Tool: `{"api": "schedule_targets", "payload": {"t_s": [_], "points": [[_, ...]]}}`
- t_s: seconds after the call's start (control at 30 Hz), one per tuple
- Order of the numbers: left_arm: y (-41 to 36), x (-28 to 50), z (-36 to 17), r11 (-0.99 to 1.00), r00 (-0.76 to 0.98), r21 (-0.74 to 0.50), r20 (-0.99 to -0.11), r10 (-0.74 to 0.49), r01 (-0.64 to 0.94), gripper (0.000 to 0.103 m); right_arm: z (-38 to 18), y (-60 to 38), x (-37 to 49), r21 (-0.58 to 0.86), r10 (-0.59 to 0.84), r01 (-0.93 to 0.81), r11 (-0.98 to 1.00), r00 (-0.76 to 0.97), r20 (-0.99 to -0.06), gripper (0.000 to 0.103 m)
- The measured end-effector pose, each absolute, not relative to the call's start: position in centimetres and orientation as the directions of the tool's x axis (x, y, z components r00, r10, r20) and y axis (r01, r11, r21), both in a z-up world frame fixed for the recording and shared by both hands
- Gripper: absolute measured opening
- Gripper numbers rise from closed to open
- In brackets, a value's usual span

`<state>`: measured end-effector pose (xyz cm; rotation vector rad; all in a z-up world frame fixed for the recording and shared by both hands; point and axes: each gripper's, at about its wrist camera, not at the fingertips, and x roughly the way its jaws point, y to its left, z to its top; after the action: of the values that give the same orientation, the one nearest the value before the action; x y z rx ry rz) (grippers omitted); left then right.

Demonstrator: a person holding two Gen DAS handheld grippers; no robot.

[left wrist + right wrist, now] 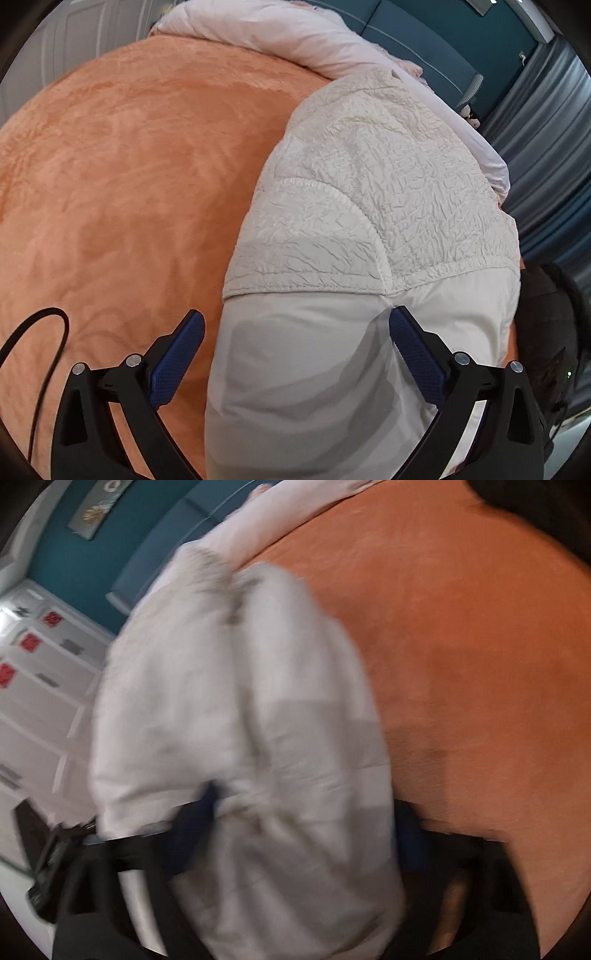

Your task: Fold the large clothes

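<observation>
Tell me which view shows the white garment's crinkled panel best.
The left wrist view: the crinkled panel is sharp there, its stitched seams clear, on the orange blanket. The right wrist view is motion-blurred, so the white garment shows only as a pale mass.

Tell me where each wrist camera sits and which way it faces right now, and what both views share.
Left wrist: on the left gripper, looking forward and down at the white garment on the orange blanket; both blue-padded fingers show, spread apart.
Right wrist: on the right gripper, looking down at the same garment; the picture is blurred, dark fingers show either side of the cloth.
Shared: the garment, the blanket, the pink bedding and the teal wall.
</observation>
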<state>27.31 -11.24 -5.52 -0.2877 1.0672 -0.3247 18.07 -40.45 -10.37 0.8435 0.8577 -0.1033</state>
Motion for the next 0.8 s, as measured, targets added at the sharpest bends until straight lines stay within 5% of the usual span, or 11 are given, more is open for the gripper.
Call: {"api": "schedule_targets", "payload": {"t_s": [0.1,0.17,0.43,0.6,0.7,0.8], "points": [[-11.4,26.9,-4.8,0.908,0.422,-0.384,-0.805,-0.417,0.166,0.080,-9.0,-39.7,17.8,0.593,0.233,0.374,0.713,0.671,-0.704,0.031],[-11.5,25.9,-3.9,0.920,0.434,-0.338,-0.812,-0.391,0.197,0.068,-8.5,-39.3,17.3,0.584,0.228,0.370,0.722,0.671,-0.706,0.025],[-10.1,21.4,-1.5,0.935,0.451,-0.242,-0.825,-0.339,0.260,0.034,-7.1,-37.8,13.9,0.590,0.239,0.351,0.727,0.677,-0.697,0.020],[-9.1,17.1,-1.2,0.896,0.376,-0.298,-0.829,-0.414,0.329,0.013,-6.1,-36.0,9.6,0.611,0.299,0.290,0.737,0.671,-0.679,0.018],[-8.6,13.5,-0.8,0.897,0.400,-0.259,-0.825,-0.398,0.358,0.018,-6.5,-35.9,7.9,0.602,0.306,0.293,0.743,0.651,-0.695,0.023],[-6.3,11.3,-0.4,0.895,0.396,-0.332,-0.810,-0.432,0.297,0.052,-7.1,-36.2,6.7,0.590,0.275,0.335,0.735,0.648,-0.711,0.034]]}}
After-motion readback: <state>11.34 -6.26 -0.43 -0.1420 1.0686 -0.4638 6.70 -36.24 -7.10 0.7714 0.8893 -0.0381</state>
